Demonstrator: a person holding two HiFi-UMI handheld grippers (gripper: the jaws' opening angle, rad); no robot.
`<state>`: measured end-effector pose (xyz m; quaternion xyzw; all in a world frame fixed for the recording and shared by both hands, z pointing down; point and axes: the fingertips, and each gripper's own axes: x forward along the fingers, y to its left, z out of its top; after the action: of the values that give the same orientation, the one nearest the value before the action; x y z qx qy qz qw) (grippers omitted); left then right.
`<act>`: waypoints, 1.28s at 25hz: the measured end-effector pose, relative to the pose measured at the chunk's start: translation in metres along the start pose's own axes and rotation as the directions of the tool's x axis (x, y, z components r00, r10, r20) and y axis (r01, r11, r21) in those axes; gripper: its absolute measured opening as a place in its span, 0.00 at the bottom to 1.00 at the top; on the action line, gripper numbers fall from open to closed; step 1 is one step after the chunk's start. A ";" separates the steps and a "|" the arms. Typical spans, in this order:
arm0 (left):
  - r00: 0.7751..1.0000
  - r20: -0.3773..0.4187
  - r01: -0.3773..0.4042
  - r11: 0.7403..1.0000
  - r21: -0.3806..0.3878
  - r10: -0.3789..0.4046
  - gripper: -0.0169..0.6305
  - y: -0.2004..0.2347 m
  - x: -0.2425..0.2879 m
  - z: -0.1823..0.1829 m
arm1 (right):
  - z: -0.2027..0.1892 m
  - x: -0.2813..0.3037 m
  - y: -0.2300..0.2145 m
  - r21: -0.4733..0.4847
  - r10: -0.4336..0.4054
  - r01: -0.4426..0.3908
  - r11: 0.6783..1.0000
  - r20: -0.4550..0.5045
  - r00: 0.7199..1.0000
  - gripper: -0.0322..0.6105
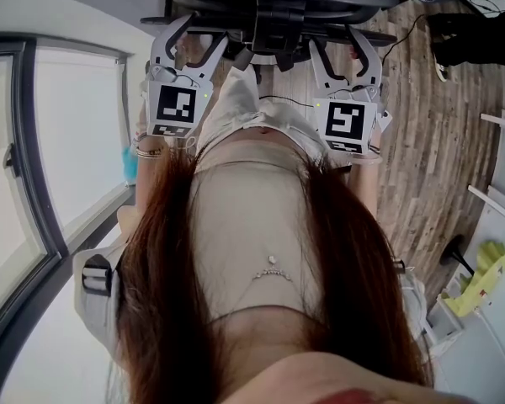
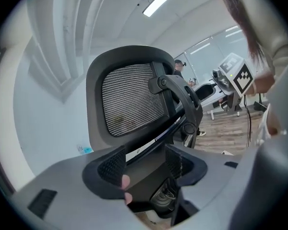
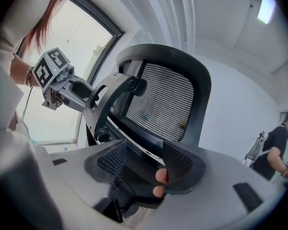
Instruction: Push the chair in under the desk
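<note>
Chair (image 1: 278, 7) stands on the wooden floor (image 1: 438, 141) straight ahead of the person, its dark frame filling the top edge of the head view. Only that view shows both tools side by side: the left gripper (image 1: 200, 45) at the chair's left and the right gripper (image 1: 341, 53) at its right, each reaching up to the frame. It leaves out the backrest.

The gripper views supply it. The left gripper view looks up at the mesh backrest (image 2: 129, 104), with the other tool's marker cube (image 2: 242, 78) off the chair's right side and another person (image 2: 178, 68) far behind the chair. Its fingers (image 2: 110, 166) stand wide apart, with the chair's dark lower frame in the gap and neither pad seen pressing on it.

The right gripper view has a window (image 3: 86, 42) beyond the chair's left side. Its fingers (image 3: 178, 163) are spread just as wide around the same dark frame.
</note>
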<state>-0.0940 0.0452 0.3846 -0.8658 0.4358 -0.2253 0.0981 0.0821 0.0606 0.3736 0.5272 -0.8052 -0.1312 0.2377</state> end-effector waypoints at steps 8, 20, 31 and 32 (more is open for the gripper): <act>0.999 -0.048 0.008 0.993 0.114 -0.003 0.43 -0.002 0.003 -0.003 | -0.006 0.002 0.005 -0.043 0.022 -0.024 0.999 -0.034 0.999 0.45; 0.998 -0.055 0.013 0.994 0.112 -0.007 0.44 0.000 0.007 -0.003 | -0.021 0.004 0.005 -0.049 0.043 -0.048 0.998 -0.106 0.993 0.46; 0.999 -0.050 0.027 0.995 0.092 -0.022 0.44 0.001 0.008 -0.004 | -0.021 0.009 0.008 -0.052 0.067 -0.073 0.996 -0.102 0.992 0.47; 0.999 -0.045 0.028 0.996 0.084 -0.024 0.44 0.000 0.008 -0.004 | -0.022 0.008 0.007 -0.050 0.063 -0.069 0.996 -0.111 0.992 0.47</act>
<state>-0.0919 0.0389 0.3903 -0.8613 0.4167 -0.2639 0.1222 0.0855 0.0566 0.3977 0.5003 -0.8040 -0.1158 0.2998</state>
